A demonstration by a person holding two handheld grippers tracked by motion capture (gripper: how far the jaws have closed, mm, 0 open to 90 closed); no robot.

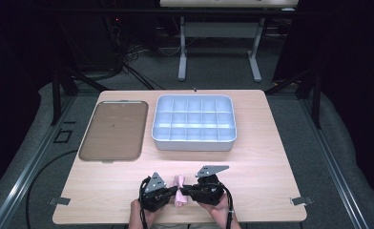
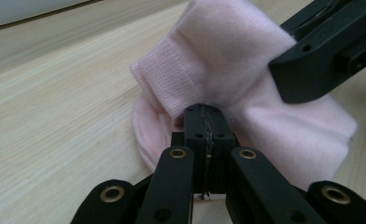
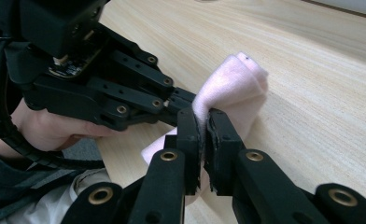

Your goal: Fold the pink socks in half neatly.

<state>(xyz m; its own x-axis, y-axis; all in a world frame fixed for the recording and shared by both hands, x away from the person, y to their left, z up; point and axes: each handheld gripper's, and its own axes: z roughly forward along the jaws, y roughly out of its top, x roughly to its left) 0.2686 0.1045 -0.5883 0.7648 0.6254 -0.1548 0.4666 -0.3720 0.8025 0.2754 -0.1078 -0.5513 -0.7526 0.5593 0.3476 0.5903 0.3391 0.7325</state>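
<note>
Pink sock [image 2: 246,88] lies bunched on the wooden surface [image 1: 252,171], pinched from opposite sides by the left gripper [image 2: 204,126] and the right gripper [image 3: 202,126].

The high view looks forward and down over the whole wooden table [image 1: 252,157] from above the person's side, well back. The left gripper view sits low and very close, facing along its jaws at the pink sock [image 2: 246,88]. The right gripper view, equally close, faces the same sock [image 3: 232,88] from the opposite side.
</note>
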